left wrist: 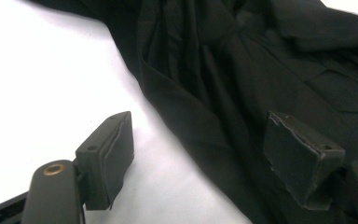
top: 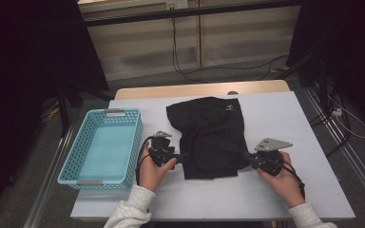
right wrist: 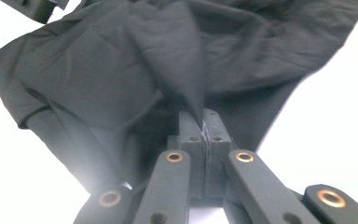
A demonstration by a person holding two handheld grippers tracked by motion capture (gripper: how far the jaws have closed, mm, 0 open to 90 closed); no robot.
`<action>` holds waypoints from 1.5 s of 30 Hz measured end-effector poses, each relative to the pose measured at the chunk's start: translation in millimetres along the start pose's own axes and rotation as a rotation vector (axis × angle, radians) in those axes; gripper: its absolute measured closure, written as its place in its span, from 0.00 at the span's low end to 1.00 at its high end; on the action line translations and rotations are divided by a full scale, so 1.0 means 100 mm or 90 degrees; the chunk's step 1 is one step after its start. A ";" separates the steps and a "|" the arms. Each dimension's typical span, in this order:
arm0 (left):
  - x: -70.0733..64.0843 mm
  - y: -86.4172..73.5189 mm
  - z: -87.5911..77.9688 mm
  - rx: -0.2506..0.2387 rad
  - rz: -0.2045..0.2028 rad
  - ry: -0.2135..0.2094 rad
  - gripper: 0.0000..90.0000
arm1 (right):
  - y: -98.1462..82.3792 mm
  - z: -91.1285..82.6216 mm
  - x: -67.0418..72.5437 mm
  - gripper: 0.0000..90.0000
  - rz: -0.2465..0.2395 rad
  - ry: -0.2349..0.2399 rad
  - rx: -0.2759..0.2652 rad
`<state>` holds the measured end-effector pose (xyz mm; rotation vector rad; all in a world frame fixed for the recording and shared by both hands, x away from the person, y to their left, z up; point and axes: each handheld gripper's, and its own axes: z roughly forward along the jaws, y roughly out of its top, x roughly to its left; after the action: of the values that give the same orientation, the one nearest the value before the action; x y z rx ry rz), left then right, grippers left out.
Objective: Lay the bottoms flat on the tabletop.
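One black garment [top: 212, 137] lies rumpled before us, soft matte cloth in loose folds; our right gripper [right wrist: 204, 125] pinches a ridge, our left gripper [left wrist: 205, 154] gapes at its edge.

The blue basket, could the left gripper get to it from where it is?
Probably yes. The left gripper points at the black cloth with open jaws holding nothing, and the blue basket sits right beside that hand with nothing between them.
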<state>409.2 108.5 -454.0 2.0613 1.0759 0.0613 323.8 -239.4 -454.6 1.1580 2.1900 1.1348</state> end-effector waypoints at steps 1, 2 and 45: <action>0.00 0.00 0.01 -0.001 -0.003 -0.002 0.28 | -0.02 -0.04 -0.03 0.99 0.004 -0.004 -0.001; 0.00 0.00 0.01 0.000 -0.004 -0.002 0.30 | -0.04 -0.08 -0.06 0.99 0.009 -0.002 0.000; 0.15 0.11 -0.33 -0.003 -0.108 -0.034 0.96 | -0.07 -0.10 -0.14 1.00 0.005 -0.030 0.011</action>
<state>414.0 136.0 -428.7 1.9486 1.2123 -0.0764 321.4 -257.6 -455.0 1.1890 2.1654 1.0819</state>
